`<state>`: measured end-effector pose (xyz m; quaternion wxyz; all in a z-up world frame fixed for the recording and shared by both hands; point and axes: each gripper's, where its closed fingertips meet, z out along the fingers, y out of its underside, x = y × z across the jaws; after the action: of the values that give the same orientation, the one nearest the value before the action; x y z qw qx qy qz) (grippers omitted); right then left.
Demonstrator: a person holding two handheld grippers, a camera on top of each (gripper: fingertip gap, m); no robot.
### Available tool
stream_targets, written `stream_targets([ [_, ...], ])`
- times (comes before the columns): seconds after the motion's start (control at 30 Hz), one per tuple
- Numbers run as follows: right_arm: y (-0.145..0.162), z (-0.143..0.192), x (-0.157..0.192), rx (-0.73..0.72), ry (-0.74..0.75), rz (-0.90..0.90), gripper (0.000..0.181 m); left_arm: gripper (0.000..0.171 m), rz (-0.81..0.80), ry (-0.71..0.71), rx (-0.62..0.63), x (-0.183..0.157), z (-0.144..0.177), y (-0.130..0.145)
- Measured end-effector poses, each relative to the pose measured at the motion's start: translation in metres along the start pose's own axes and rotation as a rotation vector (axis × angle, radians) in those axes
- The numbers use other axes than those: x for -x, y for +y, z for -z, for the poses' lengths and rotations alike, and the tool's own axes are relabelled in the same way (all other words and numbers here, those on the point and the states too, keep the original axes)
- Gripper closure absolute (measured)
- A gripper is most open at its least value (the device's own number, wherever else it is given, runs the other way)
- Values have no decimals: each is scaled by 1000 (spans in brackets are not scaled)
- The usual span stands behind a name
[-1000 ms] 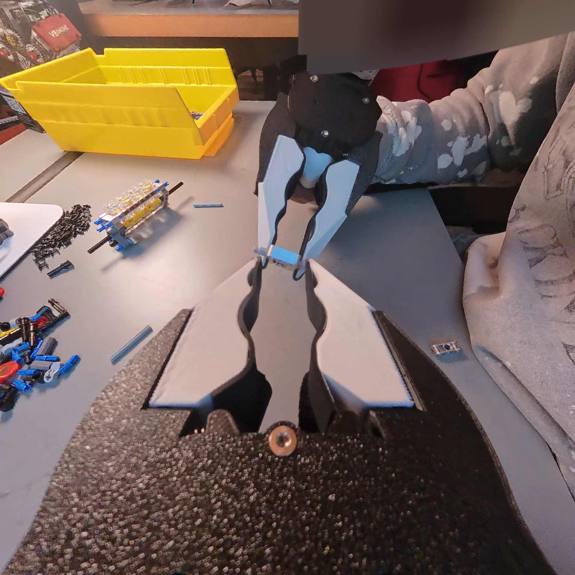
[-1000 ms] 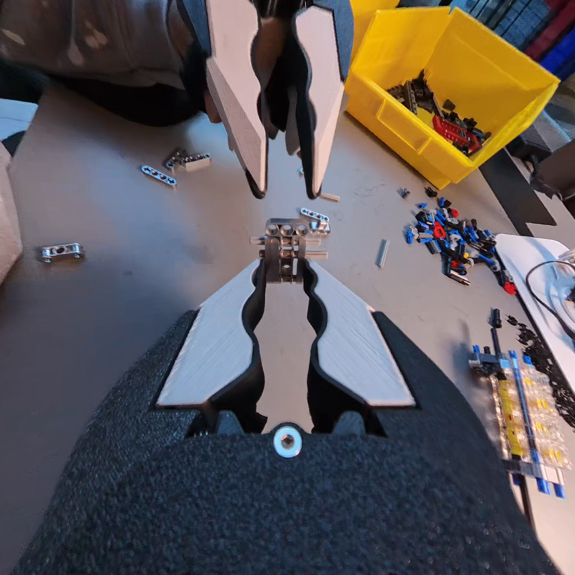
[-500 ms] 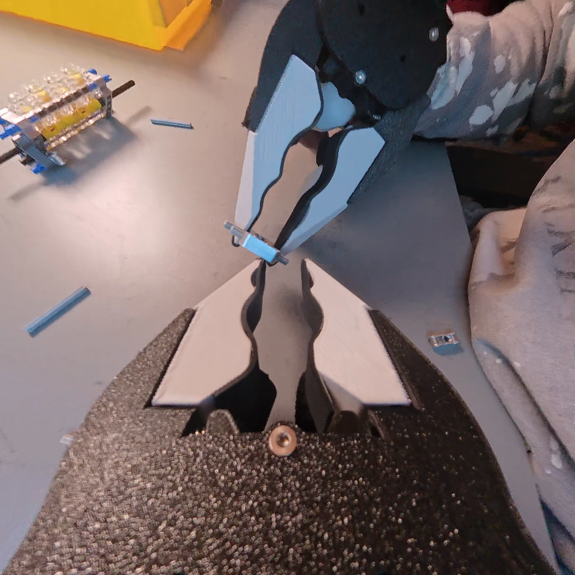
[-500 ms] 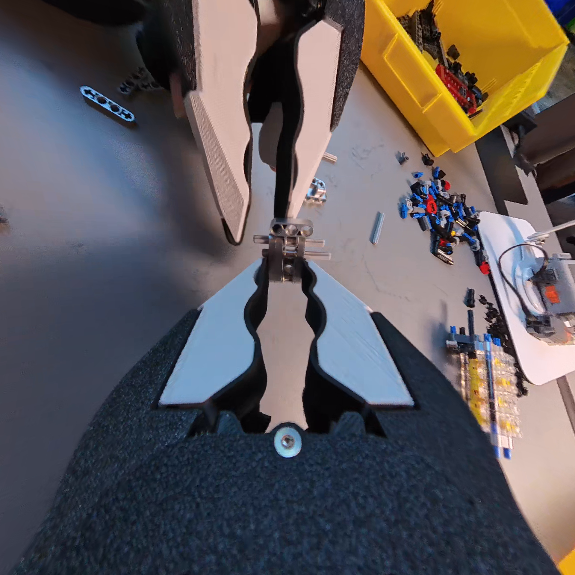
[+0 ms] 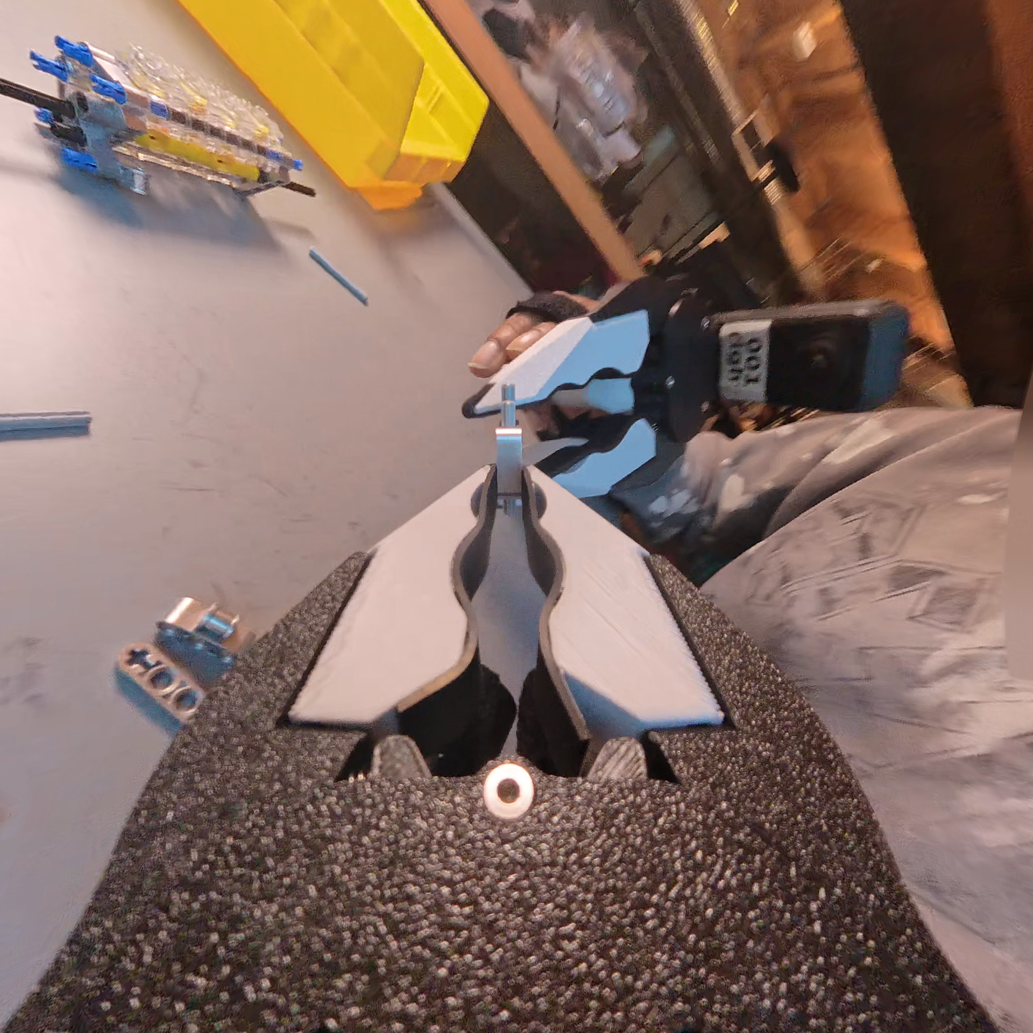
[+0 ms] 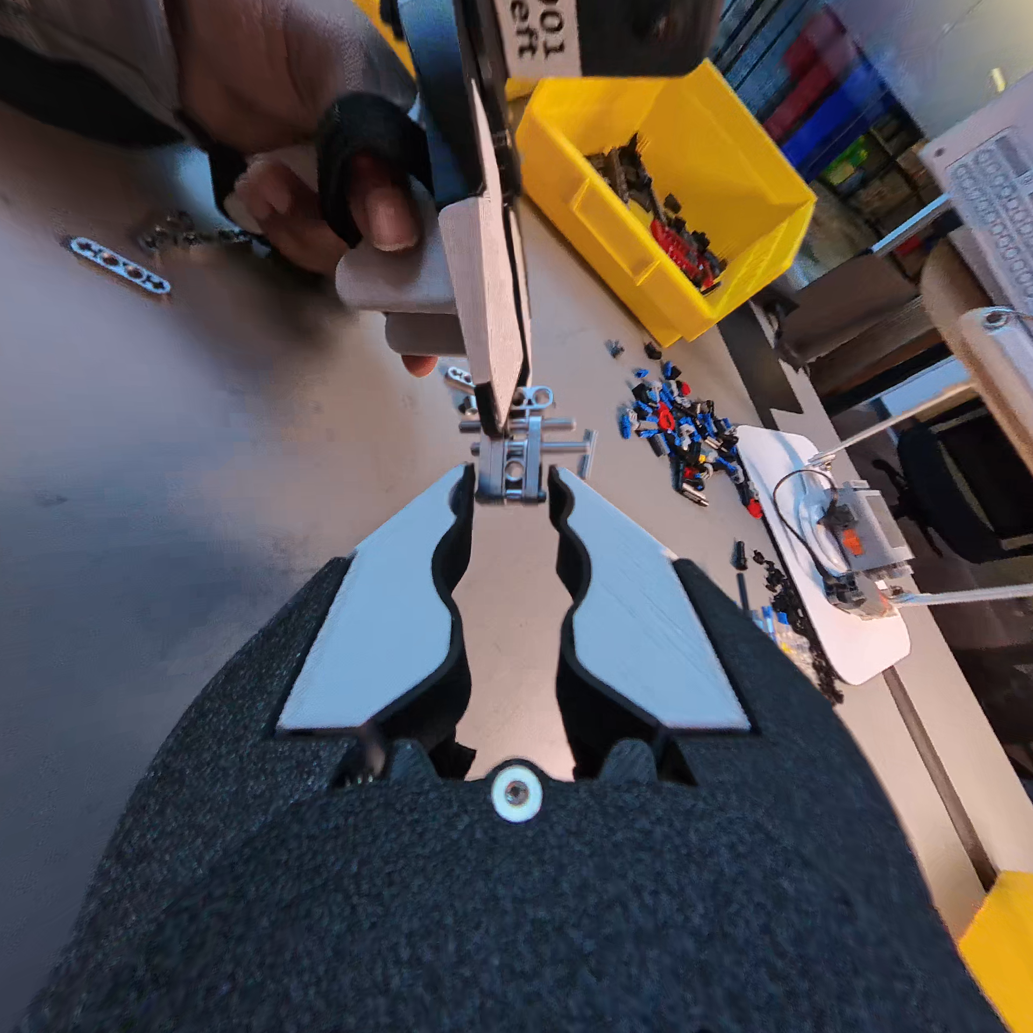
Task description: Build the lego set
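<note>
Checker: Jaws, left gripper point(image 5: 508, 486)?

Keeper: Closed narrow on a thin upright plate of the grey assembly point(image 6: 517, 464). In the right wrist view it comes in edge-on from above, its tip on the assembly's left part.

Checker: Jaws, right gripper point(image 6: 511, 483)?

Keeper: Set wider, 1 tip against each side of the same assembly. Gripping it.

Checker: Assembly, location?

Keeper: Held between the 2 grippers, above the grey table point(image 5: 167, 419). 2 grey axles stick out to its right.

Checker: Item, far right?

Keeper: Yellow bin point(image 6: 743, 184), dark and red parts inside. Nearer than it, a loose pile of blue, black and red parts point(image 6: 682, 441) on the table.

Checker: Item, right edge?

Keeper: White tray point(image 6: 849, 643), carrying a grey wired unit point(image 6: 855, 536).

Checker: Item, far left, right wrist view?

Keeper: Flat grey beam with holes point(image 6: 120, 265), lying alone.

Checker: Left wrist view, extras?

Keeper: Clear-and-yellow build with blue pins point(image 5: 167, 128) beside the bin; 1 short grey rod point(image 5: 338, 276) near it; 2 stacked grey beam pieces point(image 5: 173, 665) just beside the gripper body.

Checker: Person?

Keeper: Hand point(image 6: 313, 184) on the left gripper's handle; mottled grey sleeve point(image 5: 699, 492) behind the right gripper.
</note>
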<state>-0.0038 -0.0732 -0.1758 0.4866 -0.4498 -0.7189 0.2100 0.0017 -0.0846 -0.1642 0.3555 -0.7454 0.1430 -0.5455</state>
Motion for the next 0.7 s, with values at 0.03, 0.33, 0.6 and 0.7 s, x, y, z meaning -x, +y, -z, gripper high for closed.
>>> stream_targets([
  [0.03, -2, 2, -3, -17, 10, -5, 149, 166, 52, 46, -33, -3, 2, -4],
  [0.33, -23, 8, -7, -129, 93, 78, 121, 166, 232, 207, -102, -16, 0, -11],
  [0.6, -23, 11, -12, -133, 104, 50, 143, 166, 246, 211, -111, -19, -3, -10],
  [0.7, -23, 12, -11, -139, 83, 41, 143, 166, 270, 225, -121, -20, -4, -10],
])
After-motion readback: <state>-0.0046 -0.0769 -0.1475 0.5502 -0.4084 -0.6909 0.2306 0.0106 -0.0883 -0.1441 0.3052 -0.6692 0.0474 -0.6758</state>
